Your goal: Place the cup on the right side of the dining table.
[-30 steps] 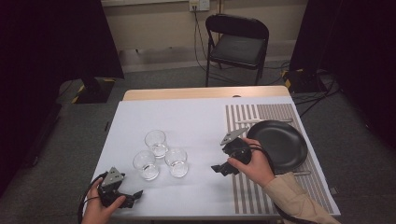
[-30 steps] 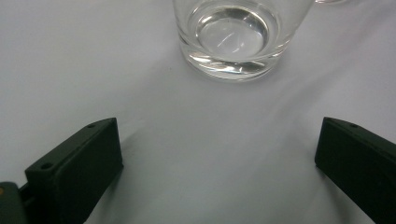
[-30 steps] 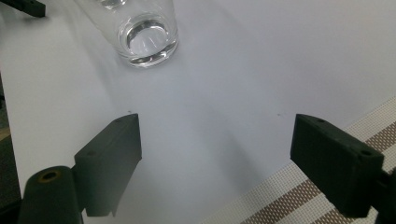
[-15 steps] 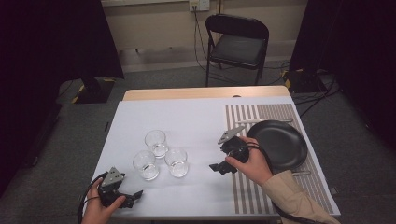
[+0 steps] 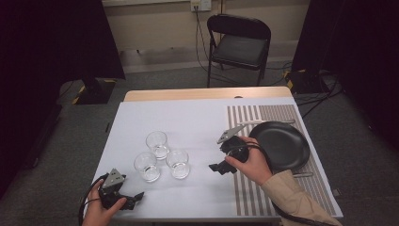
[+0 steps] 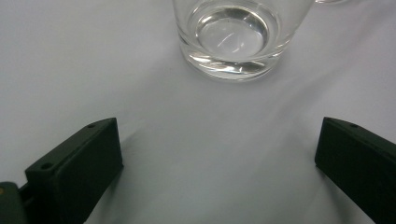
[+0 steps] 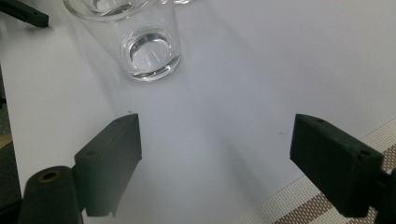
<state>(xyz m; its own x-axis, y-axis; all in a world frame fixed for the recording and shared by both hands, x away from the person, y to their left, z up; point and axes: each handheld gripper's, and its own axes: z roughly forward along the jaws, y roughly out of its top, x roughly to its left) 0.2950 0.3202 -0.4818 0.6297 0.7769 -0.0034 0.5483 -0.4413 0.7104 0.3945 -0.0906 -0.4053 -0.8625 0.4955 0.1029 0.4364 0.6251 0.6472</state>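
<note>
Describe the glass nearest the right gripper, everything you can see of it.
The glass is a short clear tumbler with a thick base, upright and empty, standing on the white cloth. It is the right-hand one of three, close beside the others. The right gripper, jaws open, faces it without touching.

The high view looks forward and down over the whole bench (image 5: 197, 117) from the person's side. The left gripper view sits low and very close to the white cloth, facing one glass (image 6: 231, 37). The right gripper view hangs slightly higher, facing a glass (image 7: 140, 39). All three share the cluster of glasses (image 5: 162, 157)
</note>
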